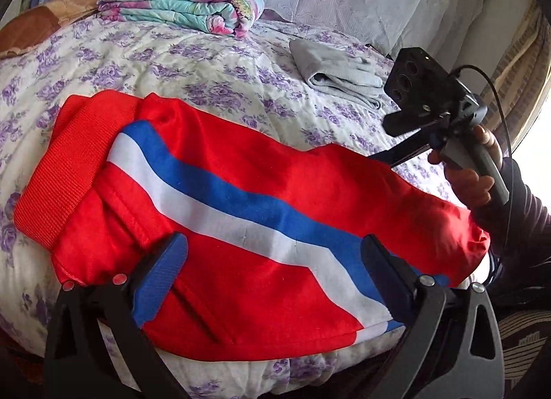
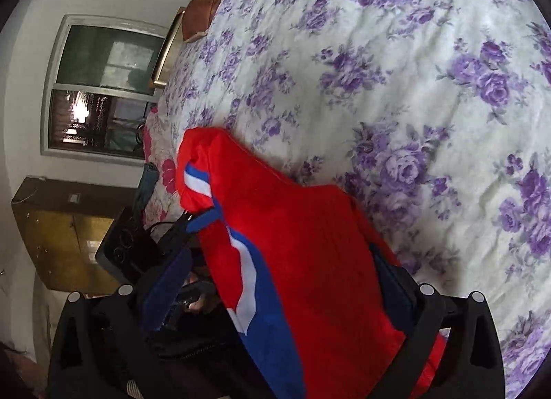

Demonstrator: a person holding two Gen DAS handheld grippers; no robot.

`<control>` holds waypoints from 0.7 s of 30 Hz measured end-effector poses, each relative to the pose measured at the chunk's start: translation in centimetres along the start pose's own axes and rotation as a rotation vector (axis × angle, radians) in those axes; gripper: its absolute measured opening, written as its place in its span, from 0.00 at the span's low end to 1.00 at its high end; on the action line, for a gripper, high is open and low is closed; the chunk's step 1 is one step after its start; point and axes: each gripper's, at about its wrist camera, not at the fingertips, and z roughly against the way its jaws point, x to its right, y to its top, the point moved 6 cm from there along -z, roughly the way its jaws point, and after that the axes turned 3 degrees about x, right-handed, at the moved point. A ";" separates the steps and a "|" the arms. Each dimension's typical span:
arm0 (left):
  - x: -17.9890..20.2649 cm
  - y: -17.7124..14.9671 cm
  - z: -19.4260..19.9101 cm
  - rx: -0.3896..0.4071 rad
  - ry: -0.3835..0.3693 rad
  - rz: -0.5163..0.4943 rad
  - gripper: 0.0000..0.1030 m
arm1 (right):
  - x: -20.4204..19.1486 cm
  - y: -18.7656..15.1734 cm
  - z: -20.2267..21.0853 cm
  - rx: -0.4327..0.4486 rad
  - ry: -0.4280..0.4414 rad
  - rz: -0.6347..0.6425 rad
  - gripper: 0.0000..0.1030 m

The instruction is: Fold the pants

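The red pants (image 1: 241,213) with a blue and white stripe lie folded across the flowered bed, ribbed waistband at the left. My left gripper (image 1: 275,261) is open, its fingers (image 1: 162,268) spread just above the cloth at the near edge. In the right wrist view the pants (image 2: 310,244) fill the space between the spread fingers (image 2: 165,282) of my right gripper (image 2: 282,282), which is open with cloth lying between them. The right gripper also shows in the left wrist view (image 1: 382,158), held in a hand at the pants' right end, fingertips hidden behind the cloth.
The bed has a white quilt with purple flowers (image 1: 172,65). A folded floral blanket (image 1: 186,6) lies at the back, a folded grey garment (image 1: 337,72) to the right. A brown cushion (image 1: 41,23) sits far left. A window (image 2: 103,89) and cardboard box (image 2: 65,233) stand beside the bed.
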 end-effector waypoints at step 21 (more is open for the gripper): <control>0.1 0.0 -0.3 0.011 0.028 -0.008 0.95 | 3.5 1.5 -0.4 0.296 0.120 -0.068 0.16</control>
